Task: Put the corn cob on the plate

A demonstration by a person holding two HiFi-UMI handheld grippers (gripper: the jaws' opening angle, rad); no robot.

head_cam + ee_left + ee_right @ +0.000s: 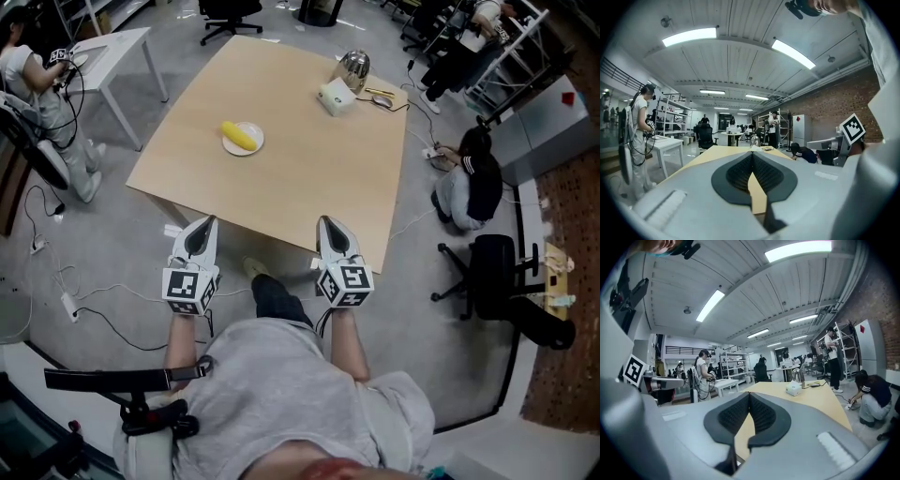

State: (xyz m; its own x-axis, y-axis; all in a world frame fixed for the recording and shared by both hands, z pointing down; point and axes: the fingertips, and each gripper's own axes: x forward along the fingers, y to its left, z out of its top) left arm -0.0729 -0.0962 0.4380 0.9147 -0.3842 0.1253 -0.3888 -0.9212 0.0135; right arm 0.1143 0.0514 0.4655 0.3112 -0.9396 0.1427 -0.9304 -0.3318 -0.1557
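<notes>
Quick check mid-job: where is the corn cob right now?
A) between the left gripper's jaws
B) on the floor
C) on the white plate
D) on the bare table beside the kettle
C: the corn cob lies on the white plate, and the left gripper and right gripper are both shut with nothing in them.

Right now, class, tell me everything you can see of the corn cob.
The corn cob is a short, plain yellow cylinder, too small to show kernels. It lies on its side, slanting across a small round white plate on the left part of the light wooden table. Only the plate touches it; nothing grips it.
</notes>
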